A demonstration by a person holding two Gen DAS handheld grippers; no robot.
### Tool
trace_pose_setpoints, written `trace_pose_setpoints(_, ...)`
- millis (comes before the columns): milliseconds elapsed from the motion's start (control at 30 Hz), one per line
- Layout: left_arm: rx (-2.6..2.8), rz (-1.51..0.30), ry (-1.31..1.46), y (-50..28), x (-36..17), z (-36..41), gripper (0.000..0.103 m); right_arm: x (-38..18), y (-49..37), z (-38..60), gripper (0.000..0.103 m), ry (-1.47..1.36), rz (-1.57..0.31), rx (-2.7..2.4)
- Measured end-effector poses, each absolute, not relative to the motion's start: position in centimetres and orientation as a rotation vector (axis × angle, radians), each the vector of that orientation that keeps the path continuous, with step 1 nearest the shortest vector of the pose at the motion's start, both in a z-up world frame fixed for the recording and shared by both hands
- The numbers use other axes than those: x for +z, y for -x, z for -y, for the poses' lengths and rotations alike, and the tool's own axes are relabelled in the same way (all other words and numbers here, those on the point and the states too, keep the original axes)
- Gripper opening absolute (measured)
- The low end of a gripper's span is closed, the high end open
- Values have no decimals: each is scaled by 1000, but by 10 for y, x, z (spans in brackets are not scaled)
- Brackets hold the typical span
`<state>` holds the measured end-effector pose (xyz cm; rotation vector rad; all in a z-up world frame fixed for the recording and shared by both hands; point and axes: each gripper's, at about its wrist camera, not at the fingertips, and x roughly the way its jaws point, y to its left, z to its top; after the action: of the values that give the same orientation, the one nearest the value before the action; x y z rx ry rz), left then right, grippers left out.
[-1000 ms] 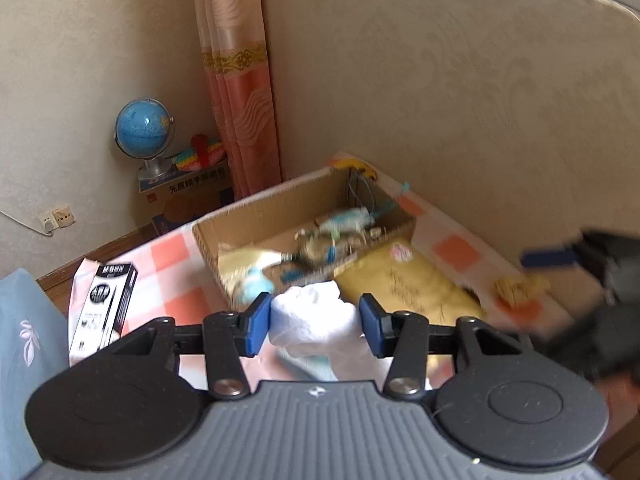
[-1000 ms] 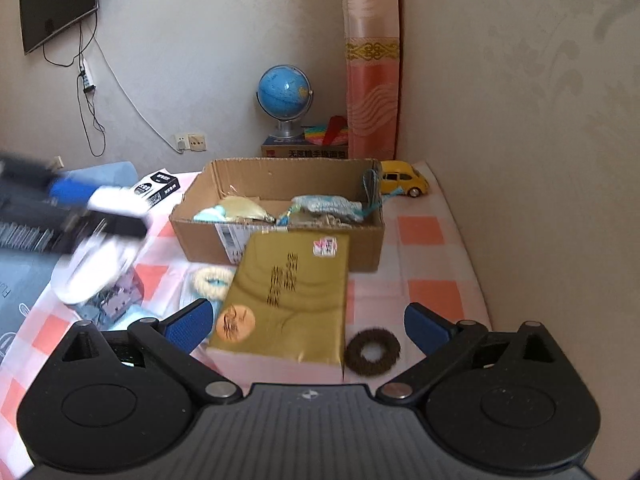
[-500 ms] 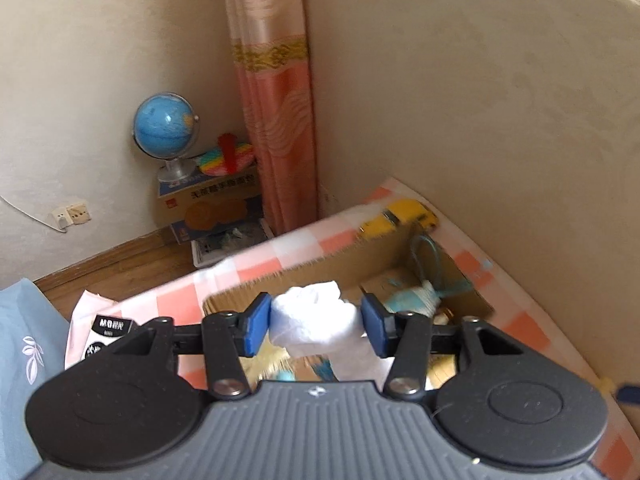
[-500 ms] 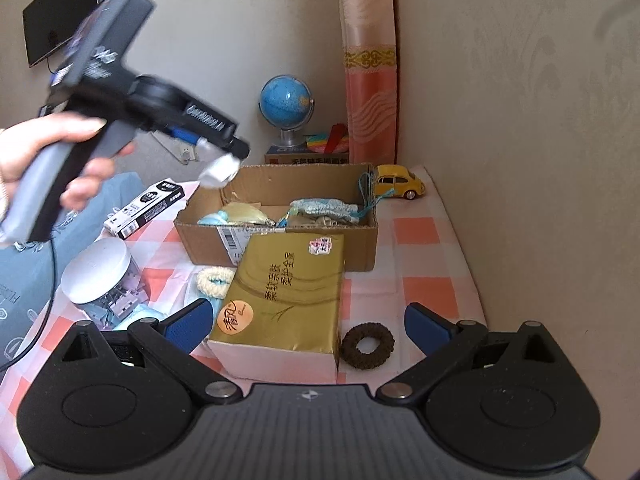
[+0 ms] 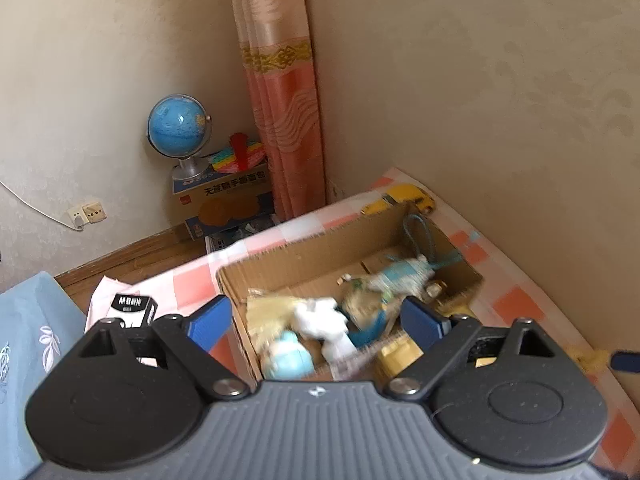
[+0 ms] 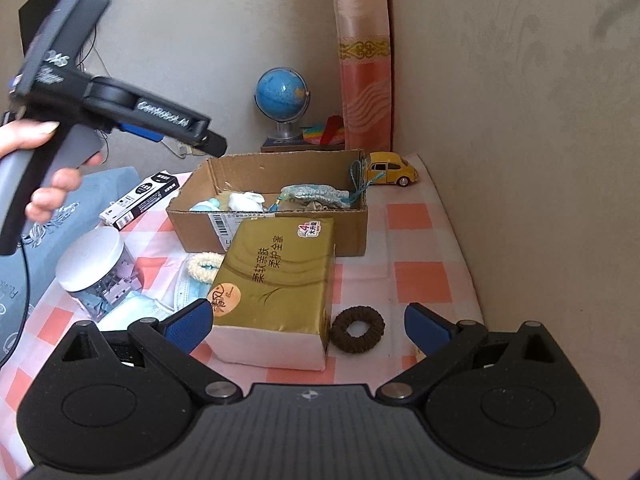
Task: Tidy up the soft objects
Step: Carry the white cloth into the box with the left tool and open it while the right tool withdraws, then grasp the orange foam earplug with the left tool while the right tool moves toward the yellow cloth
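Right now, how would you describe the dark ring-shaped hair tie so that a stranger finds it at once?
Start at the cardboard box on the checkered cloth, then come down to the gold tissue pack lying in front of it. The brown scrunchie lies flat on the cloth at that pack's near right corner. Unlike the cream scrunchie to the pack's left, it is dark brown.
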<state>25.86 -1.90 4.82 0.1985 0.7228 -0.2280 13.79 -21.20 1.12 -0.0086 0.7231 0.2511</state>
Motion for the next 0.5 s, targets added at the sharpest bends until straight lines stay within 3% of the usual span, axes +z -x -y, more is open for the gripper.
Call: trace_pose_setpoints(500,-272,-686,-208,-146,30,17,95,6,-83,219,103,72,-741,206)
